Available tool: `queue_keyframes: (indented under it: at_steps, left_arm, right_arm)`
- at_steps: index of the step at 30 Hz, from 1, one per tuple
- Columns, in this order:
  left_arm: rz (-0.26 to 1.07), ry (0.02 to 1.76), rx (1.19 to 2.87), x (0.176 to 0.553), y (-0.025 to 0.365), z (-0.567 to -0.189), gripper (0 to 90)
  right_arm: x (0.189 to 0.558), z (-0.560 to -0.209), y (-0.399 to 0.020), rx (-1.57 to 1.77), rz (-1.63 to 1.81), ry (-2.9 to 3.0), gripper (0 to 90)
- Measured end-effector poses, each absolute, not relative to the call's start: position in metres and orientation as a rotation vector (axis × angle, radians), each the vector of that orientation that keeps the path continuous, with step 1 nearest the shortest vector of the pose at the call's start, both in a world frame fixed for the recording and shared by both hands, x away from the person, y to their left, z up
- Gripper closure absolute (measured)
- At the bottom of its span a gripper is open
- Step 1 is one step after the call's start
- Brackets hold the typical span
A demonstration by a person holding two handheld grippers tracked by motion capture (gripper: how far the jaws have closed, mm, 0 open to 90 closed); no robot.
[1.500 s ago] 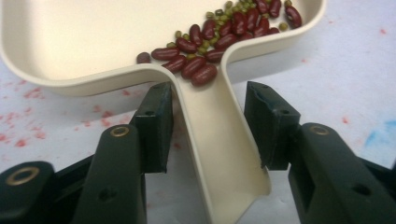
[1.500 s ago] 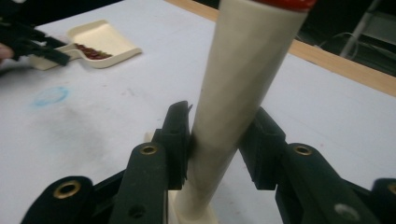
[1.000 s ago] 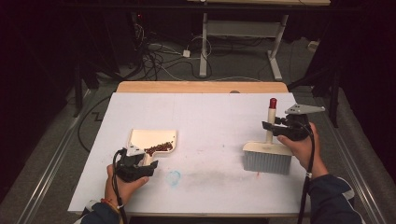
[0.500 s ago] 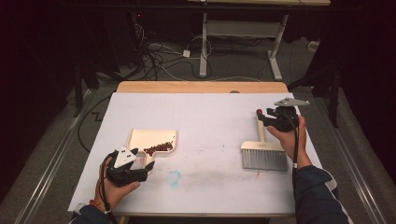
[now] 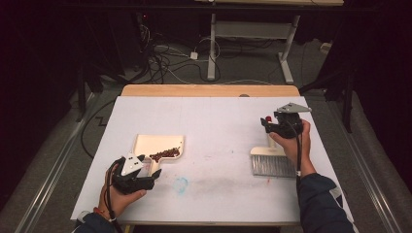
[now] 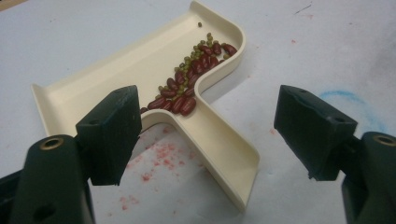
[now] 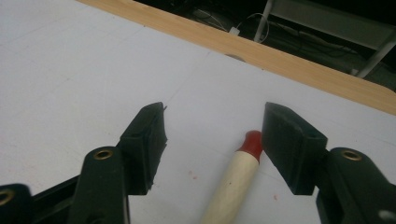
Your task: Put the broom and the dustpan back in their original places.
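dustpan [image 5: 154,146]: 1 | brush [image 5: 272,161]: 1 | table [image 5: 204,116]: 1 | beans [image 6: 191,79]: one pile, too many to count

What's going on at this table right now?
A person with a gripper in each hand looks to be wrapping up a sweeping job. The dustpan lies on the white table cover with red and green beans in it. The left gripper has just been opening, its jaws wide and off the pan's handle. The right gripper has also been opening; the brush rests on the table, its red-tipped handle between the jaws, ungripped.
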State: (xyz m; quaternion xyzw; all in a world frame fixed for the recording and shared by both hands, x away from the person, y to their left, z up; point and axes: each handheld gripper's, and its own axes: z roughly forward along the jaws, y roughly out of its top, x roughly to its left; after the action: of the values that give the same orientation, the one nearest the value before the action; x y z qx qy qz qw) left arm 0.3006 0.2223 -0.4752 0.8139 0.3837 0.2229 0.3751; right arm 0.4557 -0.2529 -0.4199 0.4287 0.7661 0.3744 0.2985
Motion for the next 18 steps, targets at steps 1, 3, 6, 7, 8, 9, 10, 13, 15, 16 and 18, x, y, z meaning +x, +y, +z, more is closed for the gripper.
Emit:
queue_keyframes:
  at_steps: [1,3,6,7,8,9,10,13,15,16,18]
  left_arm:
    - [0.57,0.981,2.083,0.3,0.222,-0.475,23.0]
    - [0.577,0.985,2.083,0.3,0.222,-0.475,23.0]
    - [0.583,0.983,2.092,0.299,0.22,-0.475,23.2]
    - [0.581,0.98,2.095,0.298,0.22,-0.475,23.2]
    - [0.58,0.976,2.099,0.298,0.219,-0.475,23.2]
    - [0.582,0.975,2.102,0.298,0.218,-0.476,23.2]
    - [0.58,0.971,2.104,0.298,0.218,-0.476,23.2]
    - [0.593,0.963,2.119,0.298,0.216,-0.476,23.2]
    - [0.605,0.959,2.124,0.297,0.215,-0.476,23.2]
    - [0.604,0.954,2.121,0.296,0.215,-0.476,23.2]
    - [0.606,0.947,2.119,0.296,0.214,-0.475,23.2]
  right_arm:
    - [0.455,-0.42,-0.253,1.141,0.998,2.03,37.7]
    - [0.456,-0.421,-0.253,1.147,1.014,2.02,35.0]
    - [0.455,-0.422,-0.252,1.161,1.05,2.015,30.7]
    - [0.455,-0.422,-0.251,1.162,1.064,2.004,28.1]
    - [0.454,-0.422,-0.249,1.174,1.049,1.974,24.9]
    - [0.453,-0.422,-0.247,1.182,1.013,1.949,23.5]
    - [0.453,-0.422,-0.246,1.181,1.006,1.947,22.7]
    - [0.452,-0.422,-0.245,1.183,1.039,1.943,18.0]
    - [0.451,-0.421,-0.243,1.169,1.041,1.939,16.3]
    - [0.45,-0.42,-0.243,1.166,1.049,1.926,16.0]
    - [0.449,-0.419,-0.24,1.157,1.058,1.913,16.1]
